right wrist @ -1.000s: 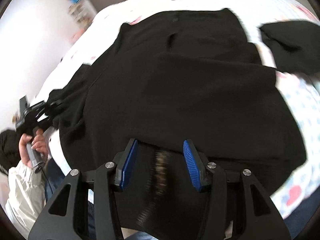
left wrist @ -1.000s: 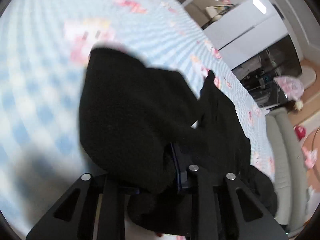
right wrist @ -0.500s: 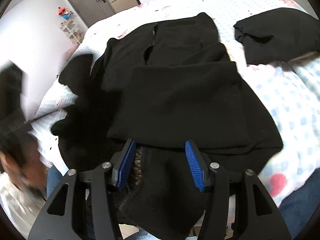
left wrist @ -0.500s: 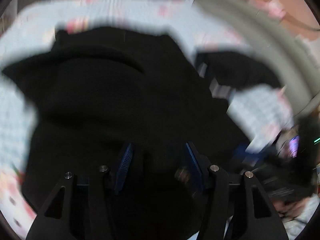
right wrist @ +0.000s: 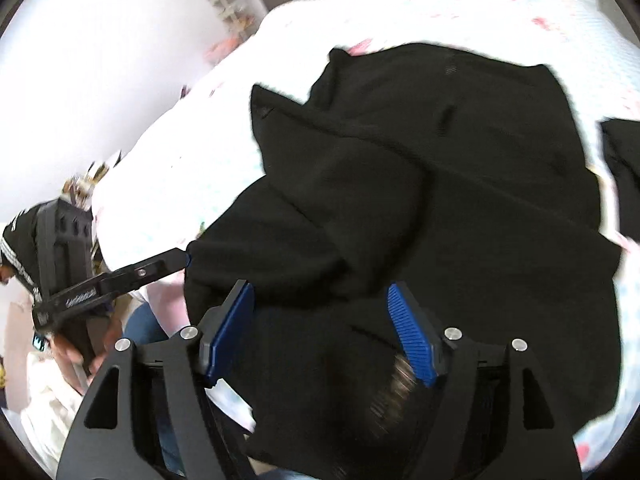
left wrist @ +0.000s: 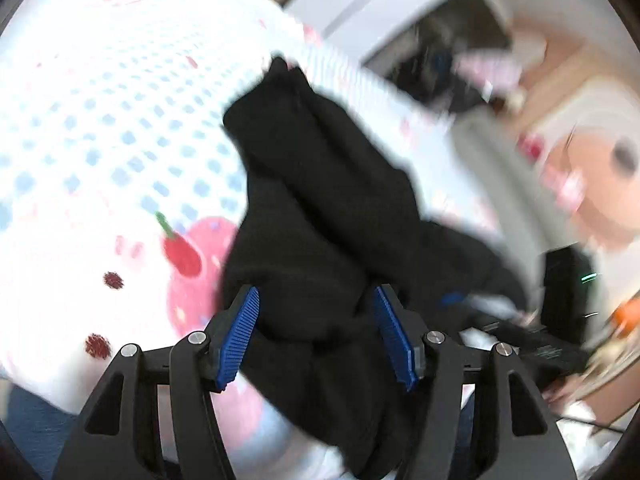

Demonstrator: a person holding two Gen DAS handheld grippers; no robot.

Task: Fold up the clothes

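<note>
A black fleece garment [right wrist: 460, 184] lies spread on the bed, with one flap folded over its middle. My right gripper [right wrist: 320, 332] is open, its blue pads on either side of the garment's near hem. My left gripper [left wrist: 316, 332] is open too, with a bunched part of the black garment [left wrist: 320, 208] lying between its pads. The left gripper's tip also shows in the right wrist view [right wrist: 176, 258], touching the garment's left edge.
The bed sheet [left wrist: 100, 128] is white with blue checks and strawberry prints. A second black piece [right wrist: 624, 152] lies at the right edge. A grey sofa [left wrist: 480, 148] and dark cabinet stand beyond the bed. The person's jeans [right wrist: 144, 320] are at the near bed edge.
The left gripper, shut on the cloth a second ago, has opened and swung around. The folded flap has shifted across the garment. The right gripper stayed open at the hem.
</note>
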